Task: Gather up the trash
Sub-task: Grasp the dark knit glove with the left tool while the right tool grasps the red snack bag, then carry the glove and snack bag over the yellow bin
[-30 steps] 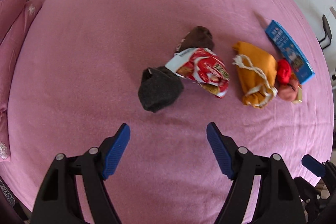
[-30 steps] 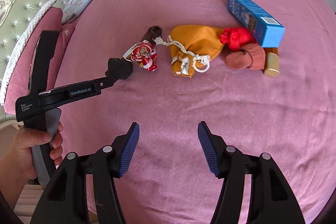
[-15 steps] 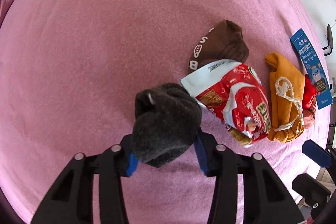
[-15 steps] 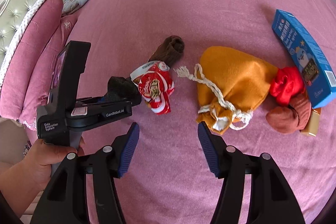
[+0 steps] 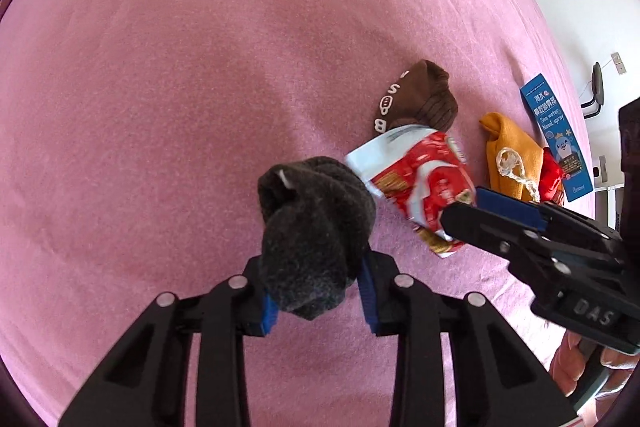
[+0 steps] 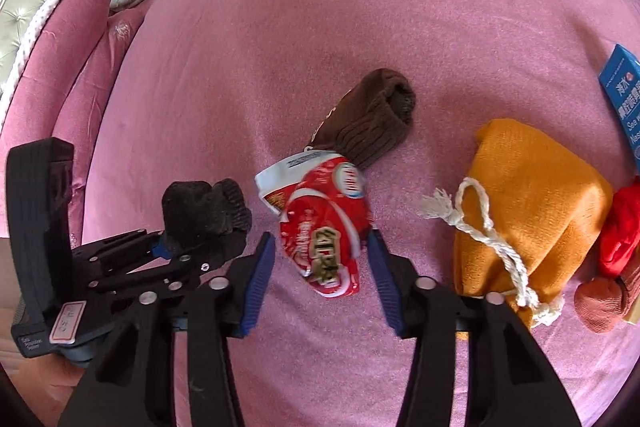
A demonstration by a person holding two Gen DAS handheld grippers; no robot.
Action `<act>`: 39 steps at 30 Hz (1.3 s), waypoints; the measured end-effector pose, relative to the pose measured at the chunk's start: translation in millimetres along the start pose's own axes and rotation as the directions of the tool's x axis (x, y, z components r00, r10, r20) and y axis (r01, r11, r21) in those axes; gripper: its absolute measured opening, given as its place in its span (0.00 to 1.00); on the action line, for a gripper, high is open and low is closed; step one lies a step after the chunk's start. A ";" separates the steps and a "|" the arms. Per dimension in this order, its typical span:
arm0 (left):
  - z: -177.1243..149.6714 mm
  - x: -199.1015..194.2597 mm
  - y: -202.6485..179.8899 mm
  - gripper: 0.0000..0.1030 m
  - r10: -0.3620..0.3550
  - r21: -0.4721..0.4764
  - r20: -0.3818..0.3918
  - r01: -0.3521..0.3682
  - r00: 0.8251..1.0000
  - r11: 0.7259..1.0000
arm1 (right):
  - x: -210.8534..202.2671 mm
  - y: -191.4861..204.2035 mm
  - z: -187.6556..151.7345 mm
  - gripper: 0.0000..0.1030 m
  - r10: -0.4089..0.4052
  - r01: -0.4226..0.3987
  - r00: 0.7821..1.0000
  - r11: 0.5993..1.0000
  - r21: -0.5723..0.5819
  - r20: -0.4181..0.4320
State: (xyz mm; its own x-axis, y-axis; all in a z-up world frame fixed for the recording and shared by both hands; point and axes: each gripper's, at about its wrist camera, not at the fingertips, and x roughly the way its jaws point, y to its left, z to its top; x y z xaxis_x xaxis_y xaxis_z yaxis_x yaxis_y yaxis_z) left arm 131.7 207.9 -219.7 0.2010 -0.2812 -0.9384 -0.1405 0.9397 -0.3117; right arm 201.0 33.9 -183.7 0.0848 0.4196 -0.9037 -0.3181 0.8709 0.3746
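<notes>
The left claw is closing on a dark grey sock, its blue pads pressing the bundle from both sides. The right claw is closing around a red snack wrapper lying between its fingers on the pink bedspread; the pads are flanking it, contact unclear. A brown sock is lying just beyond the wrapper, an orange pouch to the right claw's right.

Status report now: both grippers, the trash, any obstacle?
Left gripper closing on grey sock. Right gripper closing around red snack wrapper, pads not yet touching. Brown sock touches wrapper's far end.
</notes>
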 end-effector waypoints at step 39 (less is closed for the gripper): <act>-327.2 -29.3 -386.3 0.31 -0.099 0.667 -0.326 0.303 0.940 0.680 | -282.8 -187.5 -467.0 0.11 -0.280 0.040 0.913 0.786 0.617 0.298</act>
State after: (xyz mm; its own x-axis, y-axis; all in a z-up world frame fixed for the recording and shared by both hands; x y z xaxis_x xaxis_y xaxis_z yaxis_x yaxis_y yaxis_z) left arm -137.2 -210.5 -120.7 -0.1127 -0.4207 -0.9002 0.6122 0.6841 -0.3964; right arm -204.4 -367.5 -95.2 0.4478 0.2152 -0.8678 0.3360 0.8589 0.3864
